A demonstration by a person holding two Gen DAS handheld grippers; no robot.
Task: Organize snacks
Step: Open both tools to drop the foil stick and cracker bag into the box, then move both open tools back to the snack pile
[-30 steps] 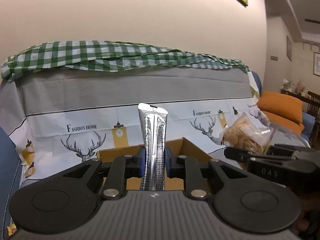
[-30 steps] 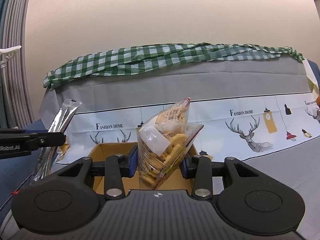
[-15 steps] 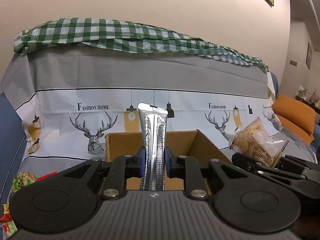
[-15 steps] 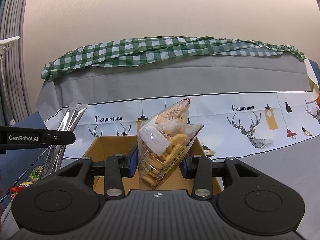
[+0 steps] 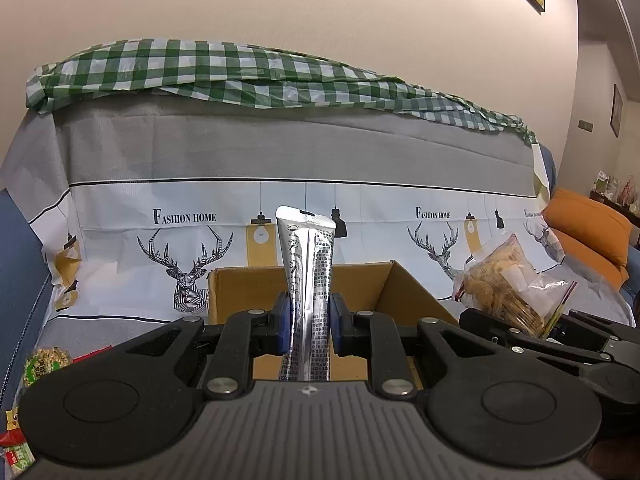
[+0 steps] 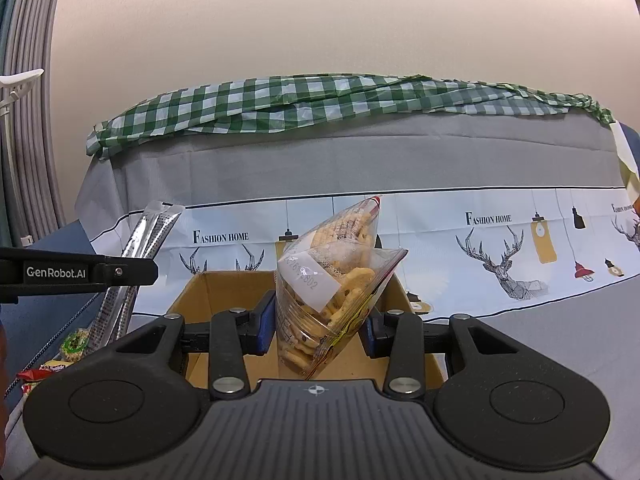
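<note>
Silver foil first: my left gripper (image 5: 306, 320) points slightly downward over the open cardboard box (image 5: 404, 288), with a silver sachet (image 5: 307, 264) standing upright between its blue pads. From the right wrist view that sachet looks like 2 strips side by side, though I cannot tell whether they are joined. My right gripper (image 6: 318, 328) sits level with it, just to the right, aimed at the same box and also tipped a little down. Count: 2 grippers, 1 box, 1 clear bag of biscuits (image 6: 332, 292), plus a few loose snack packets (image 5: 40, 364) on the cover at far left, too small to count surely. Left jaws are narrow, clamped on the sachet's lower half. Right jaws are set moderately apart, pressing both sides of the biscuit bag, which leans right above the box. A green checked cloth (image 5: 240, 76) drapes over the sofa back behind.
</note>
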